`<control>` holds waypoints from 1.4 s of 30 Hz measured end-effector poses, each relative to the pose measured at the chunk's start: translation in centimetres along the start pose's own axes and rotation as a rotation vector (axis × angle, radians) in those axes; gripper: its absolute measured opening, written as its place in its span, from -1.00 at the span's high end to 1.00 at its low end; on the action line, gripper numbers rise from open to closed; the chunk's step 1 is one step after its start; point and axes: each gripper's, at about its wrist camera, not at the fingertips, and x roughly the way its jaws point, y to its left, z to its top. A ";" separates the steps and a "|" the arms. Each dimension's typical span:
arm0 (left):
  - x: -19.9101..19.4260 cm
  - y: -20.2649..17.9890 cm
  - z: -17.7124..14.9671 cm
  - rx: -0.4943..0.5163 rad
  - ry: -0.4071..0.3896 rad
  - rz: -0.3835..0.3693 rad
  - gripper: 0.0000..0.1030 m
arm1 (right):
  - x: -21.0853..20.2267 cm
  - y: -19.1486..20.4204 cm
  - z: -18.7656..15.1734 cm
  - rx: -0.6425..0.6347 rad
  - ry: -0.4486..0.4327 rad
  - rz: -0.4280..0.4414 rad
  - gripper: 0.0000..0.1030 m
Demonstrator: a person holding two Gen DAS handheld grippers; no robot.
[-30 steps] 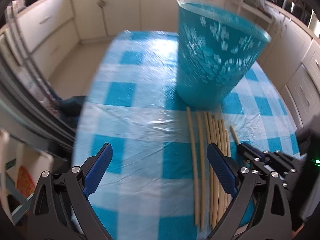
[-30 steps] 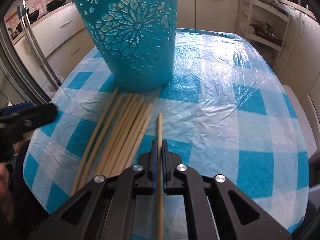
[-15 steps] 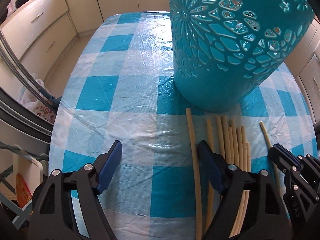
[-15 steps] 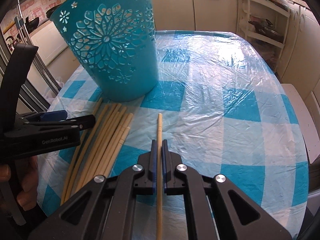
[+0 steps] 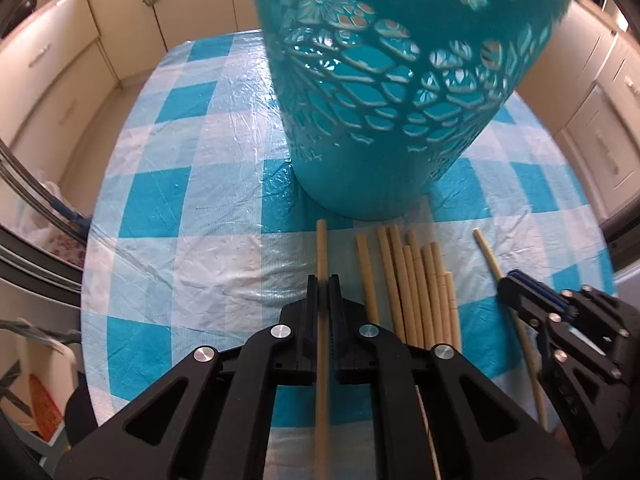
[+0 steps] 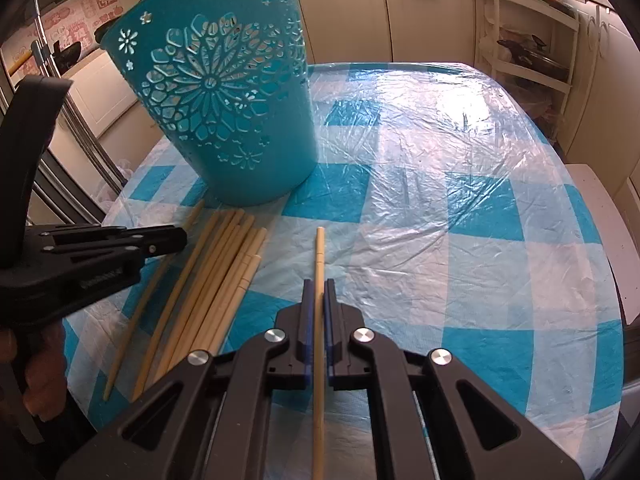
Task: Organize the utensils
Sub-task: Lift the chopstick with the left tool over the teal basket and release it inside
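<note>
A teal cut-out basket (image 5: 380, 120) (image 6: 232, 120) stands upright on the checked tablecloth (image 6: 440, 220). Several pale wooden chopsticks (image 5: 416, 280) (image 6: 224, 264) lie side by side in front of it. My left gripper (image 5: 323, 280) is closing its jaws onto the leftmost chopstick (image 5: 321, 248), and the pads press on it. In the right wrist view that gripper (image 6: 176, 236) is at the left, its stick (image 6: 192, 216) poking out ahead. My right gripper (image 6: 319, 284) is shut on a separate chopstick (image 6: 319, 252) to the right of the bundle, and it also shows as the right gripper (image 5: 506, 280) in the left wrist view.
A person's hand (image 6: 36, 360) holds the left tool at the table's near left edge. Cream kitchen cabinets (image 5: 60, 92) surround the table. A white shelf rack (image 6: 528, 52) stands at the back right. The cloth to the right of the basket is bare.
My left gripper came forward toward the basket and went from wide open to shut on the leftmost chopstick. The right gripper kept its hold on its chopstick and hardly moved.
</note>
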 end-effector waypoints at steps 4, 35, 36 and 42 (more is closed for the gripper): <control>-2.3 1.5 -0.1 -0.034 -0.027 -0.061 0.90 | 0.0 -0.1 -0.2 0.000 -0.011 0.006 0.89; -15.2 -0.6 15.3 -0.158 -0.793 -0.019 0.90 | 0.0 -2.9 -0.7 0.127 -0.040 0.166 0.89; -14.6 -0.7 15.3 -0.148 -0.784 -0.010 0.90 | 0.0 -3.0 -0.7 0.129 -0.040 0.169 0.89; -12.9 -1.1 13.6 -0.080 -0.712 0.034 0.89 | -0.1 -2.9 -0.8 0.123 -0.041 0.162 0.89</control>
